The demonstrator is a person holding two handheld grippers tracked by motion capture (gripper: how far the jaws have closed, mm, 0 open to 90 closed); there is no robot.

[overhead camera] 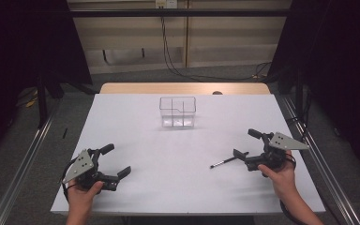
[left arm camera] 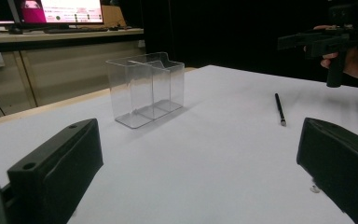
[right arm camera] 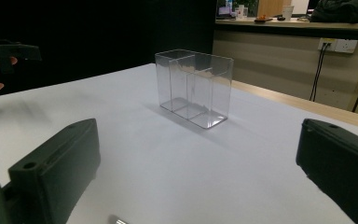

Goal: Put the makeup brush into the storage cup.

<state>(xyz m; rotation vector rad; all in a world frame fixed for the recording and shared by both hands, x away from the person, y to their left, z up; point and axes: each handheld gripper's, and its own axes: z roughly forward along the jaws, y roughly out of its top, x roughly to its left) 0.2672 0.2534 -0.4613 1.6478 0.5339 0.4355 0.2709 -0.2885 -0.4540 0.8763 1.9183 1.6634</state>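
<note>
Right gripper [overhead camera: 249, 149]: my jaws spread wide, empty, hovering just over thin black pen [overhead camera: 223, 162] lying flat on white table [overhead camera: 168, 159]. Left gripper [overhead camera: 116, 161]: also spread, empty, well apart at near-left. Clear plastic divided organiser box [overhead camera: 177, 112] upright at far centre, compartments empty. I judge pickup next: lower, straddle pen mid-shaft, jaws square across it, close gently so it doesn't roll.

From above the near edge we look down on the white rectangular table [overhead camera: 178, 178]; our two gripper cameras, low near its near corners, both face the clear plastic compartment box [overhead camera: 177, 112].
</note>
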